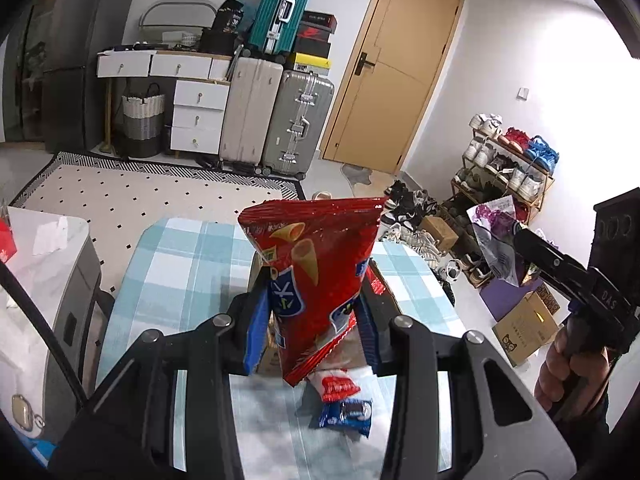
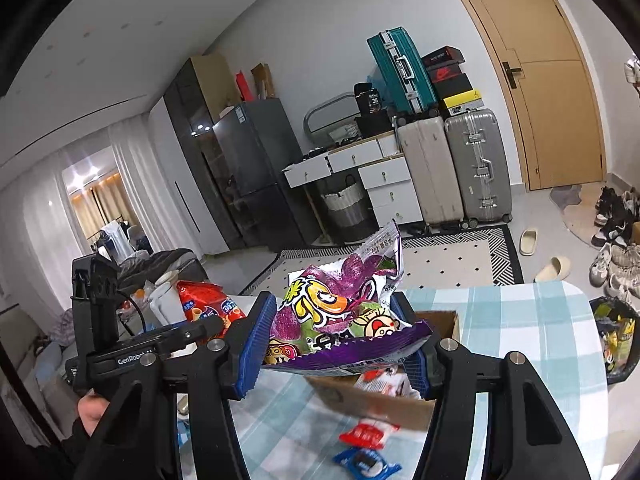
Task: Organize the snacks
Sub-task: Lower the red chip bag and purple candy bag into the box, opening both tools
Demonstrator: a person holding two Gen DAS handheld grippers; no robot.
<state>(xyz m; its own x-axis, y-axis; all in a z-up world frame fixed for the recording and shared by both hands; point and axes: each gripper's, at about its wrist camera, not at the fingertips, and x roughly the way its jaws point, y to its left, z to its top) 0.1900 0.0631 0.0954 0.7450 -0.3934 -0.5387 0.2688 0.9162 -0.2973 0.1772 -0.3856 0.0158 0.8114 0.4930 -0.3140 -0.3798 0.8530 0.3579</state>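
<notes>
Left wrist view: left tongs [image 1: 316,300] clamp a red chip bag [image 1: 316,264], right tongs [image 2: 340,332] clamp a purple candy bag [image 2: 344,312], both carried above the tabletop [image 2: 520,320]; next, each likely needs lowering into the cardboard box [image 2: 376,400].

Bkgd: 3 suitcases [image 1: 276,116], fridge [image 1: 86,40], door [image 1: 396,68], shoe rack [image 1: 508,168], rug [image 1: 132,196].

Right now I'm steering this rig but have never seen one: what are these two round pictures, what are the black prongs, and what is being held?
There is no robot arm: a person holds a hand tool with two fingers in each hand. Each round picture comes from a camera on one tool, looking along its fingers. In the left view, the left gripper pinches a shiny red chip bag. In the right view, the right gripper clamps a purple cartoon-printed candy bag. Below lie a blue-and-white checked tablecloth, a brown cardboard box, a small red-and-white packet and a small blue cookie packet.
</notes>
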